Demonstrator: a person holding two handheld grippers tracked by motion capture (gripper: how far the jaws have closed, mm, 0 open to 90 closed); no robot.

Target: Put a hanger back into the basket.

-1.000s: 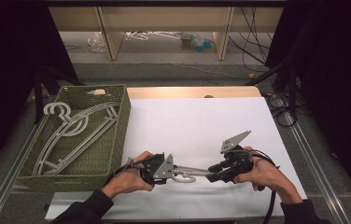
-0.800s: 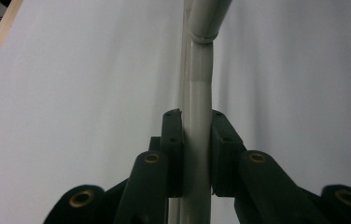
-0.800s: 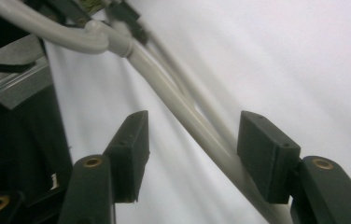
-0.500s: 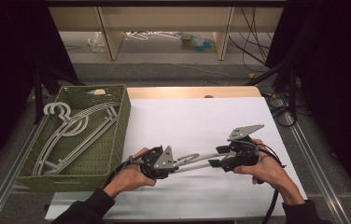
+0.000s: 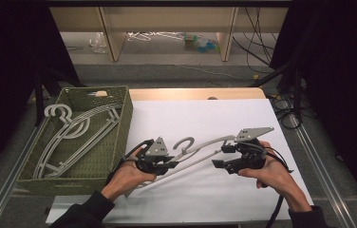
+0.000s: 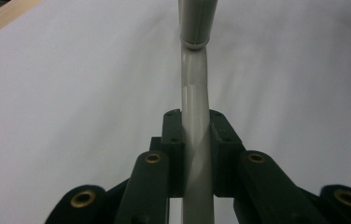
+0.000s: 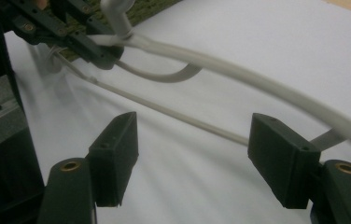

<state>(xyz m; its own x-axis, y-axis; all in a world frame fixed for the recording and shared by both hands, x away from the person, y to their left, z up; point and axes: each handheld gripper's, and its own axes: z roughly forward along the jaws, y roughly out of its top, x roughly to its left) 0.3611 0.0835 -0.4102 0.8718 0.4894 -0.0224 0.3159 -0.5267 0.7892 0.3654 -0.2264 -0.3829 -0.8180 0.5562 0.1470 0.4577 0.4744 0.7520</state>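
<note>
The left tool (image 5: 171,164) is clamped tight on the grey hanger (image 5: 200,151): in the left gripper view its two black jaws press on either side of the hanger's pale arm (image 6: 195,140), which runs straight up between them toward a thicker collar near the top edge. The right tool (image 5: 220,161) stands wide apart with nothing between its pads; its jaws have just been opening, and in the right gripper view the hanger's curved arm (image 7: 267,88) sweeps past above and beyond the right-hand jaw without touching either pad, while the thin lower bar (image 7: 173,112) crosses the gap farther off over the white sheet. In the high view the hanger spans the space between the two tools over the white-covered bench (image 5: 205,118), its hook (image 5: 184,142) curling up just beside the left tool, and its far end reaching toward the right tool. It looks lifted off the sheet at the left end, though how far the rest clears the surface is hard to judge. To the left, a green woven basket (image 5: 124,123) holds more grey hangers (image 5: 72,133), well apart from the held one. The left tool's pads are partly hidden by the hand (image 5: 126,178) and the grey plate in the high view, and the hanger's near end is cut off at the bottom of the left gripper view. The right gripper view is blurred toward its upper left.
</note>
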